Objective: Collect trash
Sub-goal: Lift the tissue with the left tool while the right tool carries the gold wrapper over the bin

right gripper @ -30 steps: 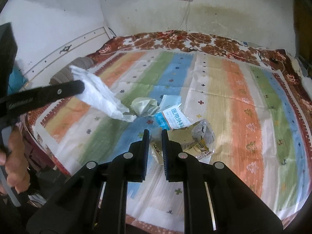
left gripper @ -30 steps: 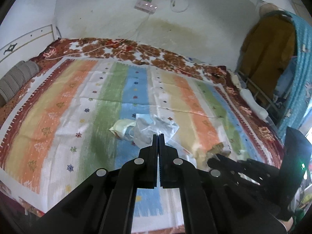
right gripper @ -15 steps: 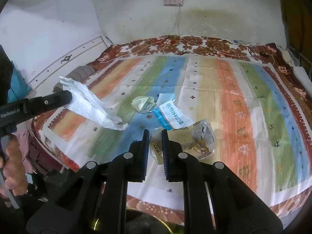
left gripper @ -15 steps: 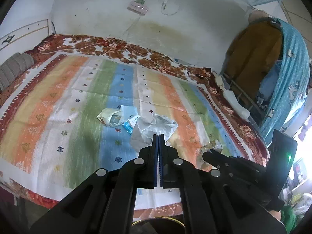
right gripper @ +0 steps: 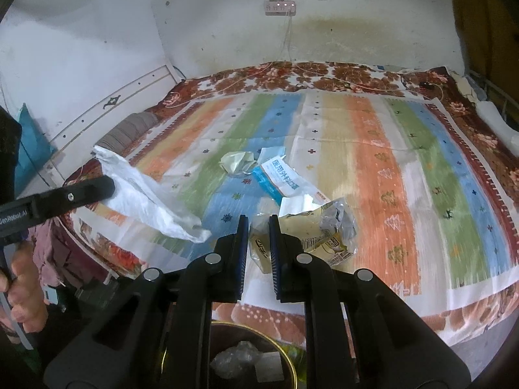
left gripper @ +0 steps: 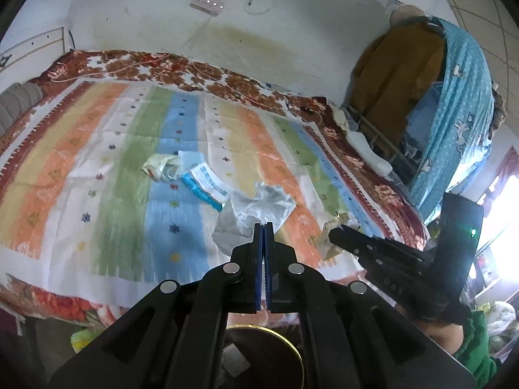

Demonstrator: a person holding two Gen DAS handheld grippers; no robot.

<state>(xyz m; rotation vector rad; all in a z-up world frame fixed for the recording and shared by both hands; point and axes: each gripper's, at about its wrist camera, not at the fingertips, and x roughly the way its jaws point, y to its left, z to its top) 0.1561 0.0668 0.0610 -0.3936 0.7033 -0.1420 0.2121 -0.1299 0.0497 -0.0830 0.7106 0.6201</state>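
the left gripper is pinching a crumpled white plastic bag, jaws pressed tight on its edge, holding it in the air near the bed's front edge. the right gripper is sitting slightly parted with nothing between its fingers, just in front of a yellow wrapper lying on the striped bedspread. a blue-and-white packet and a pale wad are lying further back. a gold-rimmed bin is sitting below.

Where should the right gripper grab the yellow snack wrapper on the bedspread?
Take the yellow snack wrapper by its near crumpled edge, which rises between the open right gripper jaws. Come in straight from the bed's near side, then close on that fold.
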